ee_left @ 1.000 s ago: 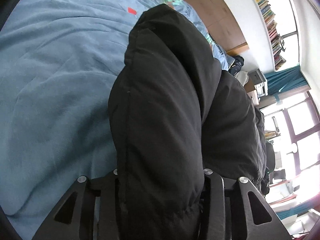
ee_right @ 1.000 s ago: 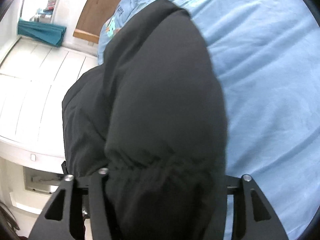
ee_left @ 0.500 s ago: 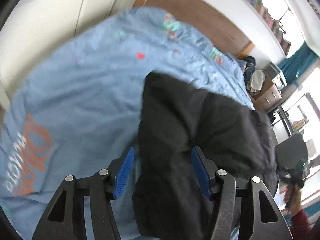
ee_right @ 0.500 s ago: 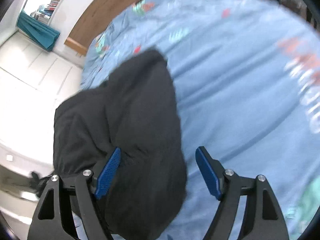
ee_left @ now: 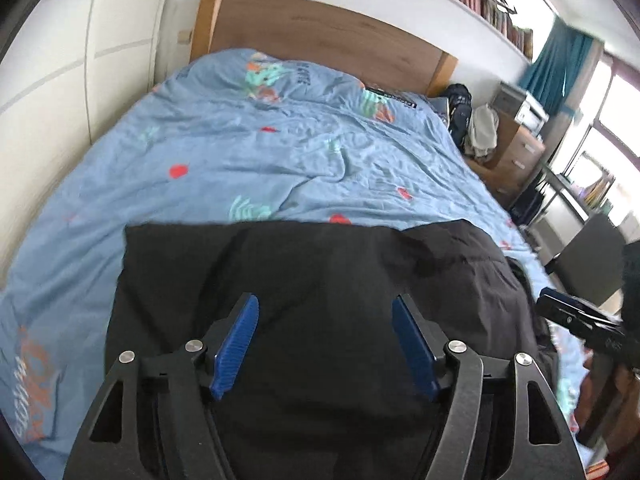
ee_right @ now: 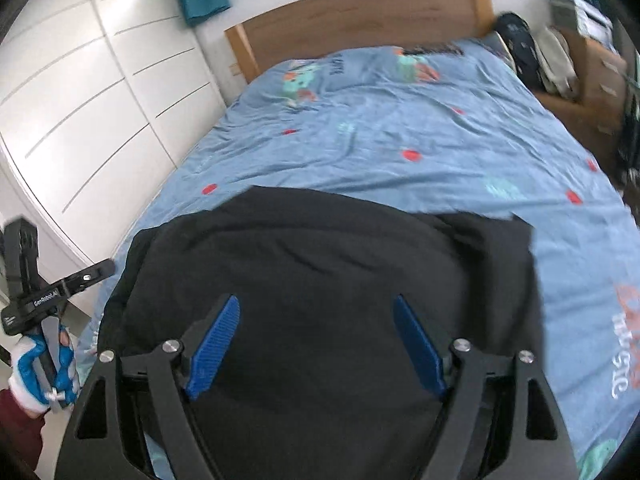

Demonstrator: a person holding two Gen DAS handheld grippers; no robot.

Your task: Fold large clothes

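Left wrist view shows the left gripper (ee_left: 324, 344) above a folded black garment (ee_left: 320, 272), blue pads (ee_left: 236, 346) spread apart with nothing pinched between them; its jaws have just been opening. The garment lies at 6 o'clock on the blue patterned duvet (ee_left: 280, 152), with the wooden headboard (ee_left: 320, 44) at 12 o'clock. Right wrist view shows the right gripper (ee_right: 316, 346) likewise parted and free above the cloth, jaws just opened wider. A gloved hand (ee_right: 42, 368) appears at 8 o'clock there.
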